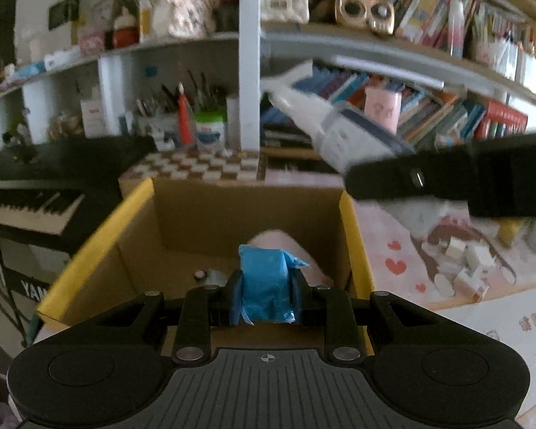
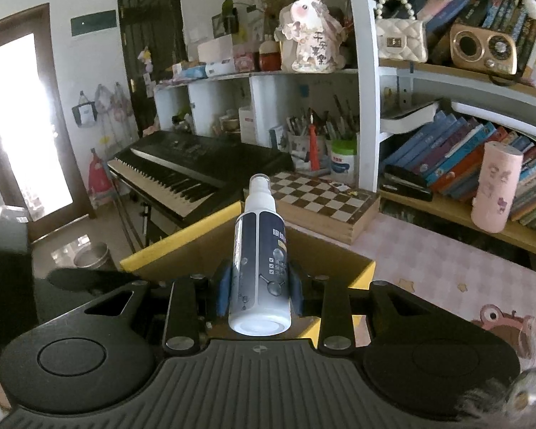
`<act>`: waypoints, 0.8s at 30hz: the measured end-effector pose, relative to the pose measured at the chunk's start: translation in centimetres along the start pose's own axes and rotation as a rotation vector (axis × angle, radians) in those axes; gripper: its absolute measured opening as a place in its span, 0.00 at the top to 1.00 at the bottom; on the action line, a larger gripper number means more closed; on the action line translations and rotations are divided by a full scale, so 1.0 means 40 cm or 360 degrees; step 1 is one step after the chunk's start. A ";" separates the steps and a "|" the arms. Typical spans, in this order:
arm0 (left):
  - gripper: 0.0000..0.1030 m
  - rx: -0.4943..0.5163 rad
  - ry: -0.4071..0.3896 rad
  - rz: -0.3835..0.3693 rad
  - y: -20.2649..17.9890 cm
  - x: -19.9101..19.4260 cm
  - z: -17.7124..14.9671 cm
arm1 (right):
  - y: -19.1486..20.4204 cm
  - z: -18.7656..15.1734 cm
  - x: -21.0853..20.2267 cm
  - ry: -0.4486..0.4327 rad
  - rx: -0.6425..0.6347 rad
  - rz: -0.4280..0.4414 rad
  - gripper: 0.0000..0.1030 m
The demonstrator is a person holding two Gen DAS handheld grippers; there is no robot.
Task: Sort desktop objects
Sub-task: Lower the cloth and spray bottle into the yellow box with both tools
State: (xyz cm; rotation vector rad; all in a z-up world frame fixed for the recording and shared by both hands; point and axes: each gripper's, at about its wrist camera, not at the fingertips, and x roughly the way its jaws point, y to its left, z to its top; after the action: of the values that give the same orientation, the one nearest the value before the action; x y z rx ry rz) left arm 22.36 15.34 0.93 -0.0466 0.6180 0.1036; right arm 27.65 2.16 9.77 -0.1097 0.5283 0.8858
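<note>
My left gripper (image 1: 266,295) is shut on a blue plastic packet (image 1: 266,282) and holds it over the open cardboard box (image 1: 139,214) with yellow flap edges. A pink object (image 1: 278,241) and small bits lie on the box floor. My right gripper (image 2: 259,289) is shut on a white and dark spray bottle (image 2: 259,264), nozzle pointing away, above the box's near corner (image 2: 182,246). In the left wrist view the right gripper (image 1: 353,175) and its bottle (image 1: 325,125) hang above the box's right side.
A black keyboard (image 2: 182,175) stands left of the box. A checkered board (image 2: 321,200), pen cups (image 2: 314,143) and shelves of books (image 2: 457,157) lie behind. A pink cylinder (image 2: 496,189) stands on the lower shelf. Small white items (image 1: 464,264) sit on the pink mat.
</note>
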 end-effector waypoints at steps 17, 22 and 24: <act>0.74 -0.0002 0.0269 -0.0078 -0.003 0.109 -0.027 | -0.014 0.018 0.241 0.0335 -0.0084 0.0202 0.71; 0.57 -0.0011 0.0225 -0.0057 0.004 0.096 -0.031 | -0.006 0.016 0.313 0.0443 -0.0106 0.0272 0.71; 0.41 -0.0011 0.0160 0.0016 0.010 0.073 -0.034 | -0.005 0.015 0.338 0.0478 -0.0106 0.0291 0.71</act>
State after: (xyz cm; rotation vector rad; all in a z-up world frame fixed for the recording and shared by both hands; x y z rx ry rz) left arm 23.91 15.90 -1.89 -0.0553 0.7182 0.1136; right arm 34.97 11.79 3.74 -0.2607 0.7983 1.0734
